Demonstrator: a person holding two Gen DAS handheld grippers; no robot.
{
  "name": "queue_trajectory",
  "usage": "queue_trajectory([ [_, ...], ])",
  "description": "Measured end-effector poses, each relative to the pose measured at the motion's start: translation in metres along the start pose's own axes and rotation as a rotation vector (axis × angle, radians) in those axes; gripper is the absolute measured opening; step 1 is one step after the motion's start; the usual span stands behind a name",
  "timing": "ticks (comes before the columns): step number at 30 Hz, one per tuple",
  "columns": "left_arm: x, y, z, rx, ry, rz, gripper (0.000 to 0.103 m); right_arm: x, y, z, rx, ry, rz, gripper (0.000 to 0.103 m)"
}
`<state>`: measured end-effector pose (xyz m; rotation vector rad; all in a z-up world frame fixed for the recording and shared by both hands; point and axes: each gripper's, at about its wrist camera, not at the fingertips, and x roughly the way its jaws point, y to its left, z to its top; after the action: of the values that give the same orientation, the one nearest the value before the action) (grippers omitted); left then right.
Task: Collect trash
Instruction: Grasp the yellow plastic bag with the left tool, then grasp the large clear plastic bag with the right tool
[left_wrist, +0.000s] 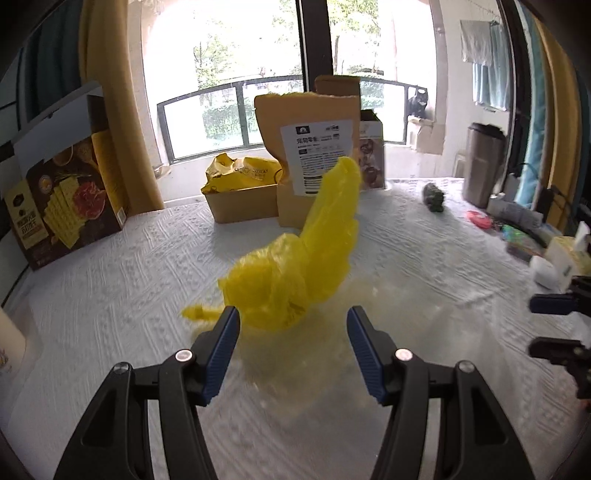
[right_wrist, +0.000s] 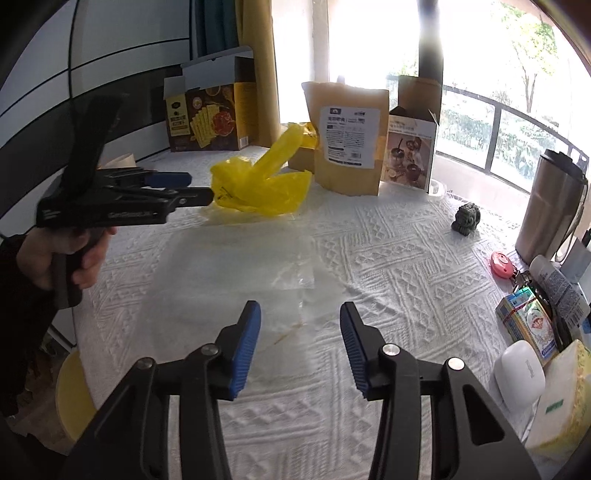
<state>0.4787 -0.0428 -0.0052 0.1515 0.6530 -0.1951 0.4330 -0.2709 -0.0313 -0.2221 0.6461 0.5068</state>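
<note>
A crumpled yellow plastic bag (left_wrist: 295, 266) lies on the white textured tablecloth (left_wrist: 110, 295), one end sticking up. It also shows in the right wrist view (right_wrist: 258, 181). My left gripper (left_wrist: 293, 321) is open, its blue pads just short of the bag on either side; it appears from the side in the right wrist view (right_wrist: 199, 186), tips at the bag's left edge. A clear plastic sheet (right_wrist: 236, 273) lies flat on the cloth in front of the bag. My right gripper (right_wrist: 300, 317) is open and empty above the sheet's near edge.
At the back stand a brown paper pouch (left_wrist: 314, 155), a cardboard box with a yellow wrapper (left_wrist: 240, 195), a cracker box (left_wrist: 62, 199) and a printed carton (right_wrist: 410, 151). On the right are a steel tumbler (right_wrist: 550, 206), a dark figurine (right_wrist: 467, 218) and small items (right_wrist: 528, 321).
</note>
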Motion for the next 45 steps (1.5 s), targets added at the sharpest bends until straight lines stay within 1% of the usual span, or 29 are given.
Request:
queue_trajectory([
  [3, 0.013, -0.007, 0.006, 0.081, -0.021, 0.068, 0.061, 0.005, -0.007, 0.005, 0.007, -0.002, 0.018, 0.043],
  [5, 0.022, -0.007, 0.009, 0.1, -0.012, 0.063, 0.061, 0.008, -0.01, 0.007, 0.006, -0.003, 0.031, 0.043],
  [7, 0.027, -0.003, 0.01, 0.077, -0.014, 0.042, 0.06, 0.014, -0.014, 0.009, 0.015, 0.004, 0.041, 0.043],
  [8, 0.028, -0.002, 0.01, 0.07, -0.017, 0.032, 0.044, 0.017, -0.015, 0.01, 0.017, 0.014, 0.043, 0.043],
  [9, 0.03, 0.0, 0.01, 0.064, -0.011, 0.025, 0.017, 0.02, -0.016, 0.011, 0.015, 0.022, 0.045, 0.043],
  [10, 0.031, 0.002, 0.01, 0.051, 0.0, 0.016, 0.012, 0.021, -0.016, 0.013, 0.012, 0.024, 0.047, 0.043],
  [11, 0.031, 0.005, 0.009, 0.036, -0.003, -0.002, 0.011, 0.023, -0.016, 0.015, 0.008, 0.027, 0.053, 0.043],
  [12, 0.028, 0.008, 0.008, 0.018, -0.011, -0.02, 0.004, 0.025, -0.016, 0.017, 0.007, 0.027, 0.063, 0.043],
  [15, 0.011, 0.015, 0.003, -0.025, -0.048, -0.004, 0.003, 0.034, -0.015, 0.025, 0.02, 0.037, 0.1, 0.043],
  [18, -0.023, 0.029, -0.005, -0.083, -0.121, 0.035, 0.002, 0.044, -0.013, 0.03, 0.029, 0.049, 0.125, 0.045],
  [21, -0.055, 0.042, -0.017, -0.13, -0.144, 0.053, 0.002, 0.057, -0.007, 0.034, 0.026, 0.075, 0.146, 0.045],
  [24, -0.076, 0.046, -0.035, -0.135, -0.121, 0.067, 0.002, 0.068, -0.005, 0.035, 0.034, 0.103, 0.16, 0.045],
  [26, -0.084, 0.044, -0.05, -0.128, -0.087, 0.075, 0.002, 0.076, -0.006, 0.034, 0.052, 0.127, 0.163, 0.045],
  [28, -0.087, 0.042, -0.067, -0.137, -0.051, 0.07, 0.002, 0.08, -0.008, 0.034, 0.068, 0.141, 0.164, 0.045],
  [30, -0.085, 0.036, -0.08, -0.136, -0.015, 0.044, 0.002, 0.081, -0.012, 0.034, 0.086, 0.141, 0.16, 0.045],
  [32, -0.082, 0.029, -0.088, -0.126, 0.003, 0.036, 0.002, 0.081, -0.015, 0.033, 0.11, 0.141, 0.17, 0.045],
  [34, -0.077, 0.023, -0.094, -0.123, 0.021, 0.017, 0.002, 0.082, -0.015, 0.032, 0.131, 0.15, 0.216, 0.045],
  [37, -0.07, 0.015, -0.099, -0.109, 0.039, -0.008, 0.002, 0.082, -0.009, 0.031, 0.139, 0.158, 0.24, 0.045],
  [40, -0.067, 0.013, -0.102, -0.106, 0.04, -0.017, 0.002, 0.077, -0.002, 0.031, 0.128, 0.144, 0.25, 0.045],
  [43, -0.063, 0.015, -0.106, -0.118, 0.05, -0.031, 0.002, 0.07, 0.005, 0.032, 0.125, 0.121, 0.284, 0.045],
  [45, -0.063, 0.016, -0.108, -0.125, 0.053, -0.042, 0.002, 0.066, 0.011, 0.031, 0.106, 0.115, 0.282, 0.032],
])
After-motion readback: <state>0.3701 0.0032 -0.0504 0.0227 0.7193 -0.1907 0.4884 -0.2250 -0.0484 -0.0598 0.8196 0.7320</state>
